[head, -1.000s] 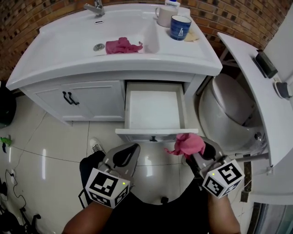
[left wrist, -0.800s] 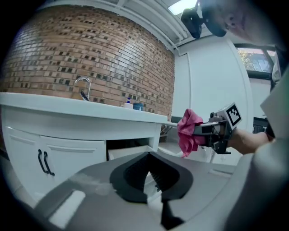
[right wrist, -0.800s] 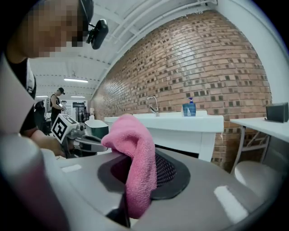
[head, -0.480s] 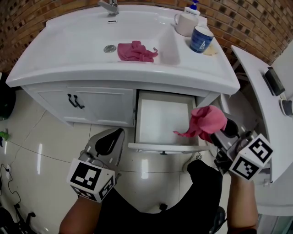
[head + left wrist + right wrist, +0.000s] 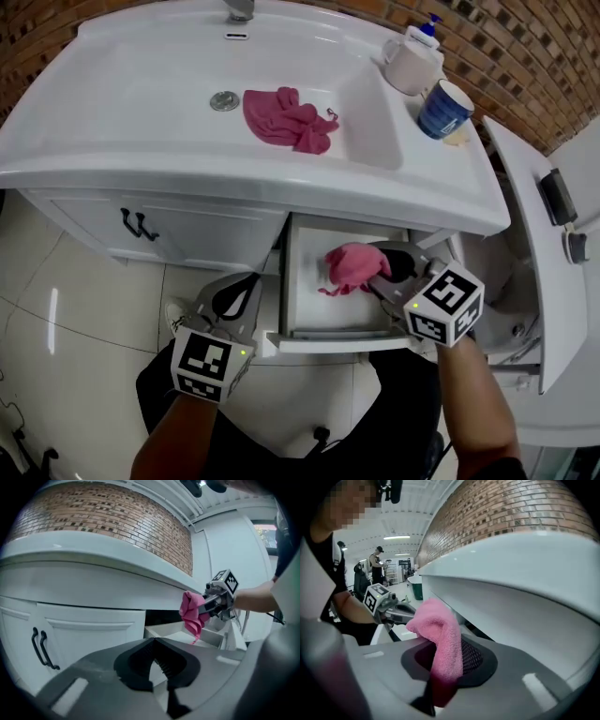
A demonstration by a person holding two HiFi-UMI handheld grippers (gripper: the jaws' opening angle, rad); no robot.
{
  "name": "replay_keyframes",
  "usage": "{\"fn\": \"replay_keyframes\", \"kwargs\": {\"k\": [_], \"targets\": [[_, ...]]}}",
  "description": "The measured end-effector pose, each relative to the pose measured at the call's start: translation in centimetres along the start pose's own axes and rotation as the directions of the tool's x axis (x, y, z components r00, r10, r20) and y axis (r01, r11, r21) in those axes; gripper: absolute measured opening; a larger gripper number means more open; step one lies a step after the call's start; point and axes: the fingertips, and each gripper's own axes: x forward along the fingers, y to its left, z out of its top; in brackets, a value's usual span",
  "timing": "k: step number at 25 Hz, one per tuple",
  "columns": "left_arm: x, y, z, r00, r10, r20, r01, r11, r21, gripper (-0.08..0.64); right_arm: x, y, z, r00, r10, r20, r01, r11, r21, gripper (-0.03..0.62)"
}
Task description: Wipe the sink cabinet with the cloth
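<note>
The white sink cabinet (image 5: 187, 230) has one drawer (image 5: 309, 291) pulled open below its countertop. My right gripper (image 5: 380, 267) is shut on a pink cloth (image 5: 350, 266) and holds it just over the drawer's inside, near the back right. In the right gripper view the pink cloth (image 5: 440, 630) bulges up from between the shut jaws of the right gripper (image 5: 440, 665), under the countertop's edge. My left gripper (image 5: 246, 287) hangs in front of the cabinet, left of the drawer. The left gripper (image 5: 153, 644) is shut on nothing. From it I see the cloth (image 5: 191, 616) above the drawer.
A second pink cloth (image 5: 289, 117) lies in the basin by the drain (image 5: 224, 100). A white mug (image 5: 410, 61), a blue cup (image 5: 443, 108) and a soap bottle (image 5: 427, 28) stand at the counter's right. Two black handles (image 5: 134, 225) are on the cabinet doors. A white surface (image 5: 539, 272) is close on the right.
My right gripper has carried the pink cloth from below the drawer front, out to the right, then up and in over the open drawer. The left gripper stayed low and shut.
</note>
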Motion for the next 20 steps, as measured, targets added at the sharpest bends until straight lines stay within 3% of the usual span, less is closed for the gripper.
{"fn": "replay_keyframes", "kwargs": {"k": [5,10,16,20], "targets": [[1.8,1.4,-3.7,1.0,-0.016,-0.015,0.015,0.998,-0.063,0.006,4.9,-2.0,-0.6,1.0,-0.029,-0.006,0.029,0.998,0.062,0.08],[2.4,1.1,-3.6,0.999,-0.05,-0.002,0.05,0.998,-0.037,0.006,8.0,-2.0,-2.5,0.996,-0.032,-0.083,0.036,0.998,0.052,0.08],[3.3,0.1,-4.5,0.994,-0.109,-0.016,0.108,0.993,-0.047,0.006,8.0,-4.9,-3.8,0.986,-0.12,-0.115,0.14,0.974,0.179,0.08],[3.8,-0.1,-4.9,0.993,-0.12,-0.014,0.119,0.991,-0.059,0.006,6.1,-6.9,-5.0,0.973,-0.177,-0.146,0.202,0.963,0.18,0.08]]}}
